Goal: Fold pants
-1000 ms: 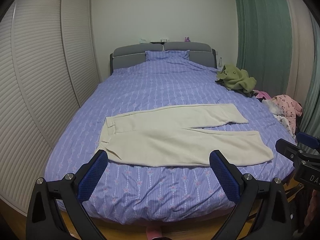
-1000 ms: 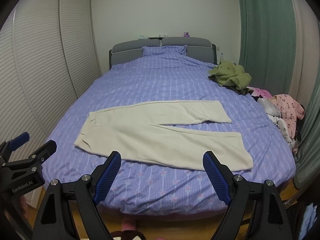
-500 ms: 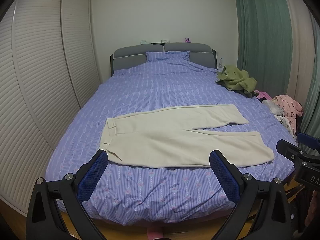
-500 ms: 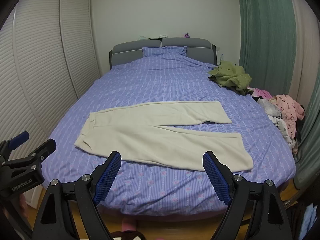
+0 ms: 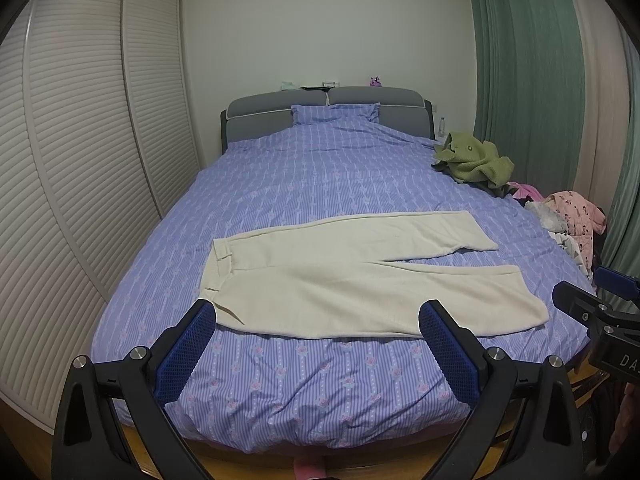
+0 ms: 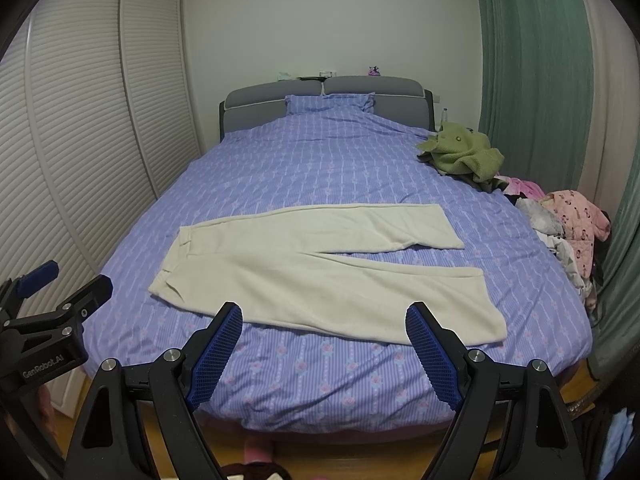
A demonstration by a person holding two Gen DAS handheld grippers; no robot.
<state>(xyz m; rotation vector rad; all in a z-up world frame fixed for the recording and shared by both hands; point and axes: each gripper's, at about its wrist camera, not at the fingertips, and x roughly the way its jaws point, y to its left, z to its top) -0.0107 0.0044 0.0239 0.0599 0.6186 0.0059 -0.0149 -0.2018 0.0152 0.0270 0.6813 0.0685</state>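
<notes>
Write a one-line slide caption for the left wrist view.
Open left claw hovers at the bed's foot, facing cream pants spread flat, unfolded, on a purple striped duvet.

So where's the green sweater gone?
The green sweater lies crumpled on the far right edge of the bed, near the headboard and the green curtain, well beyond the cream pants.

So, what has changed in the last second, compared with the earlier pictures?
Almost nothing. Both views drift very slightly, so the hand-held grippers shifted a little, but neither took hold of anything. The left gripper and the right gripper stay wide open, short of the bed. The cream pants lie flat and unfolded, waist to the left, as before. The green garment has not moved.
</notes>
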